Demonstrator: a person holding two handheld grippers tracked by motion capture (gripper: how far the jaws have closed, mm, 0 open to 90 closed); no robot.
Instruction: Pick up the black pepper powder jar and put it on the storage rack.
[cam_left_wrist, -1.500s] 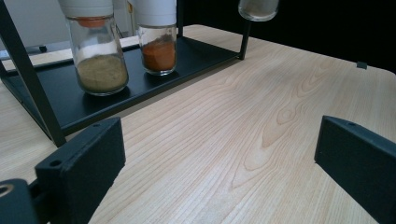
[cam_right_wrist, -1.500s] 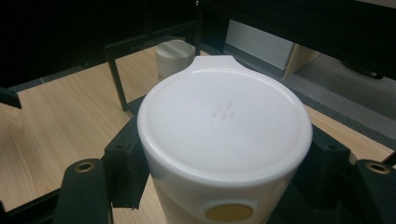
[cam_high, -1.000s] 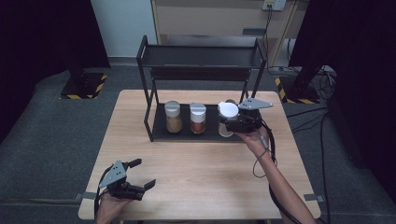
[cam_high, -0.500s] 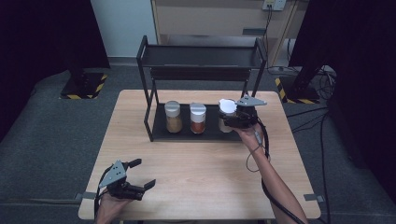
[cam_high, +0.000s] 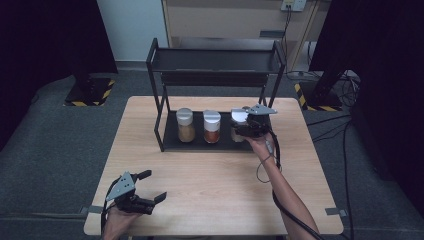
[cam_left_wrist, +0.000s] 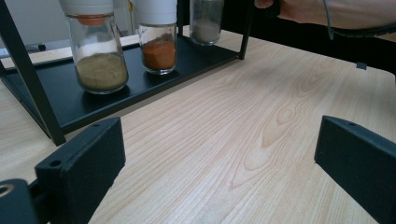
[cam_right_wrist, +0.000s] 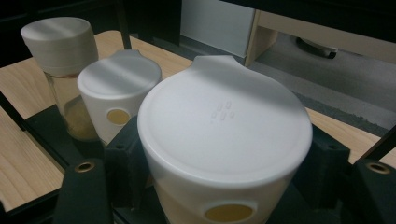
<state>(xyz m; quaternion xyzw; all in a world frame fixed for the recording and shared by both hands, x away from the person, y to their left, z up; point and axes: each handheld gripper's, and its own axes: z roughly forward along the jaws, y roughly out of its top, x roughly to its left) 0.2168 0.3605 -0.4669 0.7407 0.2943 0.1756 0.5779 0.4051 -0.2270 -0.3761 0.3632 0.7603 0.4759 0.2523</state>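
Clamping the white-capped jar (cam_right_wrist: 224, 140) by its lid, right gripper (cam_high: 248, 127) at the right end of the rack's lower shelf (cam_high: 200, 144), near the right post. Two more jars (cam_high: 185, 125) (cam_high: 211, 126) standing just left, close-set. Left gripper (cam_high: 151, 186) near the table's near-left edge (cam_high: 95, 227), jaws apart on nothing, bare wood ahead.

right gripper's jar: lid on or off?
On. In the right gripper view the white cap sits closed on the jar, with the right gripper clamped around it.
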